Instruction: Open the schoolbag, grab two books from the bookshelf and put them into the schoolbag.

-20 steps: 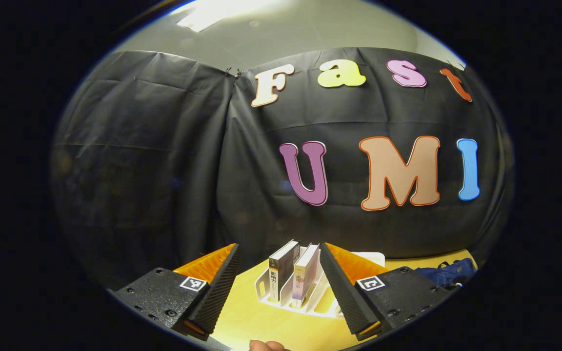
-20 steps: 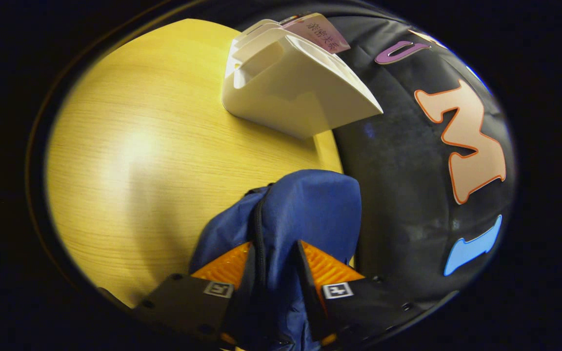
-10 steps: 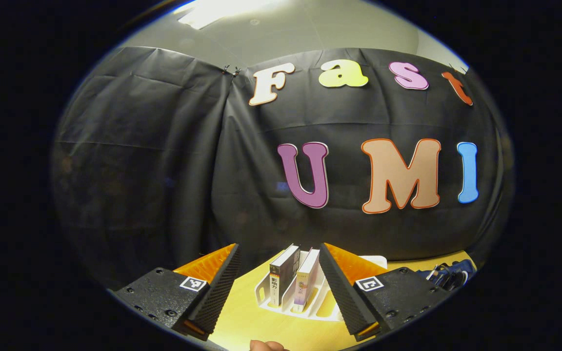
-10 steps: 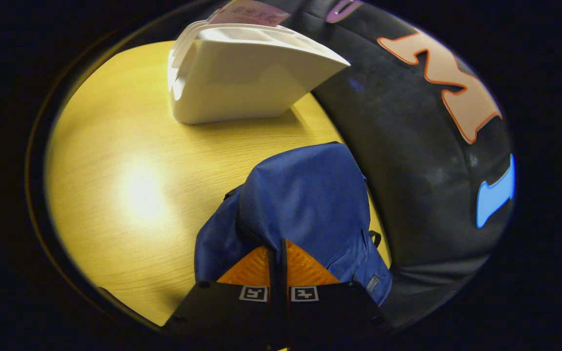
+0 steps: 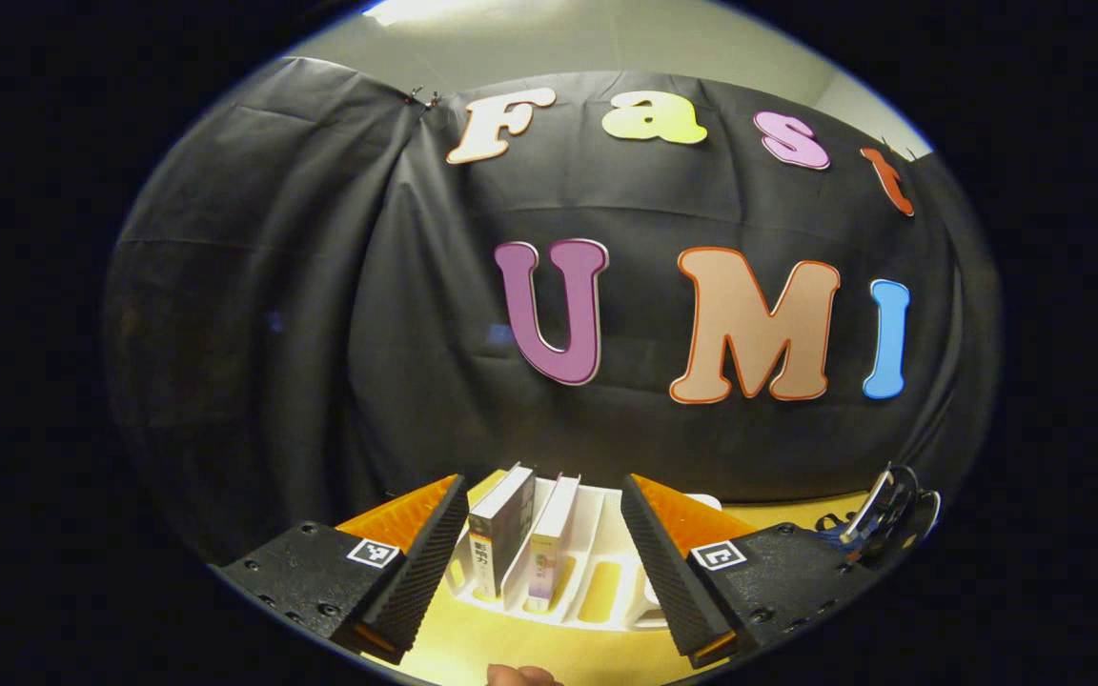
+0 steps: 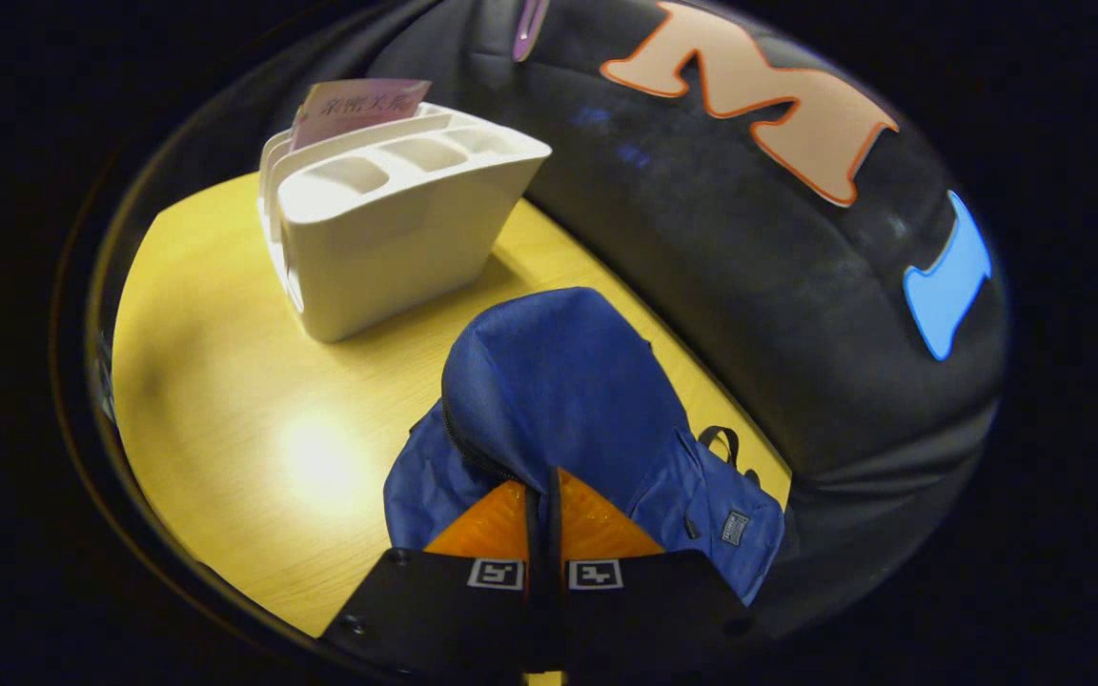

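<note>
Schoolbag (image 6: 568, 381): blue fabric, lying on the desk (image 6: 225, 381) near its back edge, close against the black cloth wall (image 6: 749, 314). A dark zipper line runs along its near side; a small patch sits on its lower right part and a black strap loop pokes out beside the wall. A sliver of it also shows at the right of the left gripper view (image 5: 844, 538).

Right gripper (image 6: 545, 491): fingers drawn together with almost no gap, right at the zipper line on the bag's near end. Whether they pinch the zipper pull or the fabric cannot be told.

Bookshelf (image 6: 396, 238): white plastic divider rack, upright on the desk toward the back edge, well apart from the bag. In the left gripper view the rack (image 5: 597, 562) shows several slots.

Books: two, standing upright in neighbouring slots at the rack's left end; a dark-covered book (image 5: 499, 529) and, just beside it, a pale pink book (image 5: 551, 538). The pink cover also rises above the rack in the right gripper view (image 6: 358, 100).

Left gripper (image 5: 544, 557): fingers spread wide, holding nothing, hovering short of the rack and framing the two books.

Desk: yellow wood-grain top, with a glare spot in front of the bag.
</note>
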`<state>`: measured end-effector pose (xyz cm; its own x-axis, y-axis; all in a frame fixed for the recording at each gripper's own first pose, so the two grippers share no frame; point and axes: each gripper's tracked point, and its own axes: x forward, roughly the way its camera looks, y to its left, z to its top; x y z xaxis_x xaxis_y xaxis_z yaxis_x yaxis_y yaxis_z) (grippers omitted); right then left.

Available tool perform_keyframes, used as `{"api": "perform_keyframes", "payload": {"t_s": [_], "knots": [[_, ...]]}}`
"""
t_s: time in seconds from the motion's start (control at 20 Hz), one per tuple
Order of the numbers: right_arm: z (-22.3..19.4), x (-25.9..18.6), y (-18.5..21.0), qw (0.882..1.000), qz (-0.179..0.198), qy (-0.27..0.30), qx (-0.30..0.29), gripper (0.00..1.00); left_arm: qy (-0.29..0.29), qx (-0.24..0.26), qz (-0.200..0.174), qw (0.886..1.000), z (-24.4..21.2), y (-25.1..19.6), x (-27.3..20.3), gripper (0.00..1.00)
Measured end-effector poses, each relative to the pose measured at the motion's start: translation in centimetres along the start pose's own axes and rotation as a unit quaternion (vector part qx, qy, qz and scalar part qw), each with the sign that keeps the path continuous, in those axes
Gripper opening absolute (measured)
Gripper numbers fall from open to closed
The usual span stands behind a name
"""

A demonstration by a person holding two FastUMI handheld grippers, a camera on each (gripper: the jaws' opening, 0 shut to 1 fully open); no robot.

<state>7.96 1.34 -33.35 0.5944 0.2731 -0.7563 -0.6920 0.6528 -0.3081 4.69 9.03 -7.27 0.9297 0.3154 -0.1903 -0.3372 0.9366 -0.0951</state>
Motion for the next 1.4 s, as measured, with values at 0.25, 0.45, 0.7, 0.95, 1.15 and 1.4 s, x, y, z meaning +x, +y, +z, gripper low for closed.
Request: {"api": "perform_keyframes", "payload": {"t_s": [0.25, 0.45, 0.7, 0.95, 1.15, 1.4], "knots": [[1.1, -2.7, -4.1, 0.986, -0.016, -0.037, 0.160, 0.04, 0.032, -0.015, -0.040, 0.999, -2.1, -1.9, 2.5, 0.95], [1.2, -4.5, -6.7, 0.950, -0.030, -0.066, 0.302, 0.06, 0.065, -0.034, -0.058, 0.996, -4.0, -3.2, 4.2, 0.95], [0.5, -6.3, -9.5, 0.896, -0.047, -0.089, 0.433, 0.03, 0.086, -0.013, -0.057, 0.995, -5.1, -2.4, 7.3, 0.95], [-0.1, -7.2, -10.3, 0.863, -0.054, -0.103, 0.492, 0.03, 0.143, -0.005, -0.078, 0.987, -7.1, -2.8, 11.3, 0.95], [-0.5, -6.9, -9.9, 0.862, -0.052, -0.106, 0.492, 0.05, 0.246, 0.029, -0.066, 0.967, -10.7, -1.4, 13.5, 0.95], [-0.6, -6.7, -9.9, 0.863, -0.046, -0.105, 0.492, 0.03, 0.339, 0.055, -0.060, 0.937, -14.4, -0.6, 15.1, 0.96]]}}
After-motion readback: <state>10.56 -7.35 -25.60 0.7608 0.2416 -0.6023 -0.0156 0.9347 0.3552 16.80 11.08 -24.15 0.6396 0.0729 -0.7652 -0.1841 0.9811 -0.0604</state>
